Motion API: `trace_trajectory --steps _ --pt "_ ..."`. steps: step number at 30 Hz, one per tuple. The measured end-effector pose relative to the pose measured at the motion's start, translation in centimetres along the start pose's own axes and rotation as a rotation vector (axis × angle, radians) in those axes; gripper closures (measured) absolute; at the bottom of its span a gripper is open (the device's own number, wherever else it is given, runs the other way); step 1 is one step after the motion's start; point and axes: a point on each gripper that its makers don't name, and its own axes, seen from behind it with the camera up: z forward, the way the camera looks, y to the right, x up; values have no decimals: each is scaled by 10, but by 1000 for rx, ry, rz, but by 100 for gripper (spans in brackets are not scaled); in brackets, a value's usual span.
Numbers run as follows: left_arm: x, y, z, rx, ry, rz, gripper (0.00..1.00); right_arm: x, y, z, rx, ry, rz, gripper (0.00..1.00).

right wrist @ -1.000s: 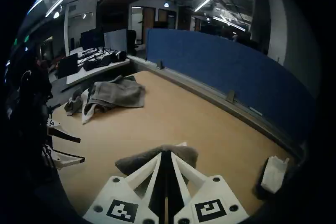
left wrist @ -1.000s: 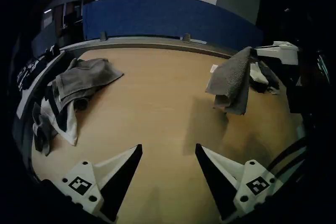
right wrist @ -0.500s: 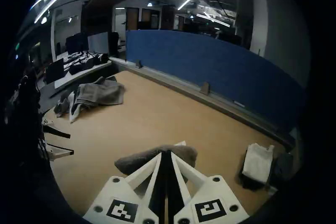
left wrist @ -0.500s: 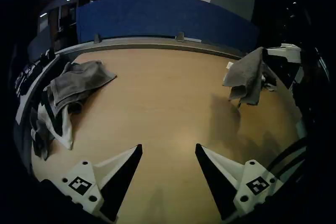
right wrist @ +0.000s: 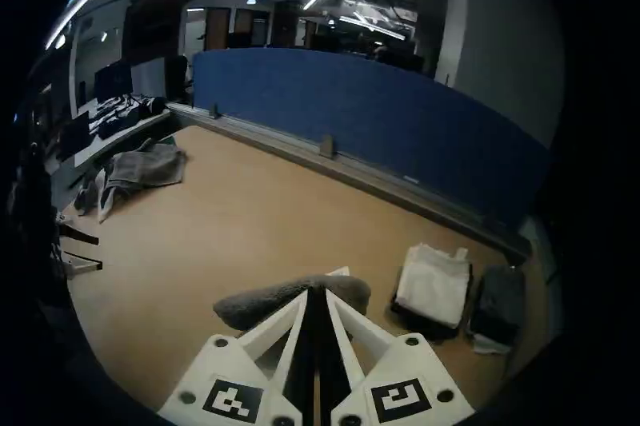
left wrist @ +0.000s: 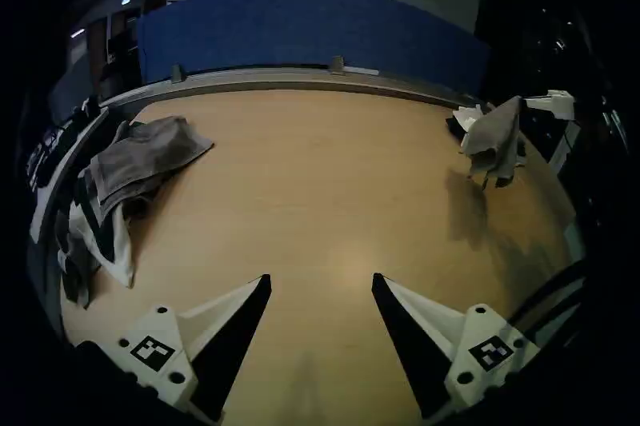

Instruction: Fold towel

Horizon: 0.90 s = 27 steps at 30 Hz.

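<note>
My right claw (right wrist: 318, 288) is clamped tight, both fingers pinching the edge of a small grey terry towel (right wrist: 264, 304). The towel bulges out left of the tips and is held up off the light wooden surface (right wrist: 240, 226). In the left gripper view it dangles crumpled from that claw at the far right, clear of the wood, with its shadow on the wood below.

My left claw (left wrist: 320, 278) is spread wide with nothing between the fingers, low over the near edge of the surface.

Past the right claw a folded white towel (right wrist: 432, 282) lies flat, with a folded dark grey towel (right wrist: 500, 298) just beside it at the right end. At the far left corner is a loose heap of grey towels (left wrist: 144, 158). A black-and-white striped cloth (left wrist: 104, 226) lies under it, trailing toward the edge. A blue fabric partition (left wrist: 304, 26) runs along the far side.
</note>
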Motion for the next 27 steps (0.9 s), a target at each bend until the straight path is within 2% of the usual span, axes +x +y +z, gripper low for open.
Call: trace_trajectory --steps 5,11,17,27 --pt "1 2 1 2 -4 2 6 -11 33 -3 -40 -11 26 100" --pt "1 4 2 4 -8 8 6 -18 60 -1 -74 -14 48 100" --pt "0 5 1 7 -11 13 6 -20 70 4 -80 -14 62 100" --pt "-1 7 0 15 -13 14 6 -21 73 20 -73 -15 73 100"
